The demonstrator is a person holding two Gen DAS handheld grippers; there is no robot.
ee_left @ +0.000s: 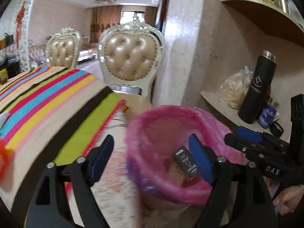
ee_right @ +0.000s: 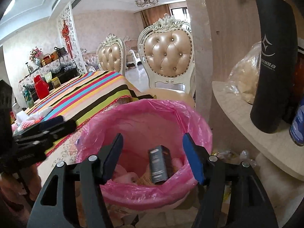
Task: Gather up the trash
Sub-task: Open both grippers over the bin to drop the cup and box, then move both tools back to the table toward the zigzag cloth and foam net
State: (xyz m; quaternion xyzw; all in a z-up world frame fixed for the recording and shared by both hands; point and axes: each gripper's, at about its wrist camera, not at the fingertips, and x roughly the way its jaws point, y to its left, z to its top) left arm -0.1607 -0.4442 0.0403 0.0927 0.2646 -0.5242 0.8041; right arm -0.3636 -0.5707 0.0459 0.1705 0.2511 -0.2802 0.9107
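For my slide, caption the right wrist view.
Open right gripper above pink-lined bin holding small dark cardboard box.

Pink bin liner (ee_left: 171,117) blurred; black flask (ee_right: 273,57) cut off at top.

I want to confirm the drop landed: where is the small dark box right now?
In both wrist views the small dark box is inside the pink-lined bin, leaning among other trash, beside the striped table and free of both tools.
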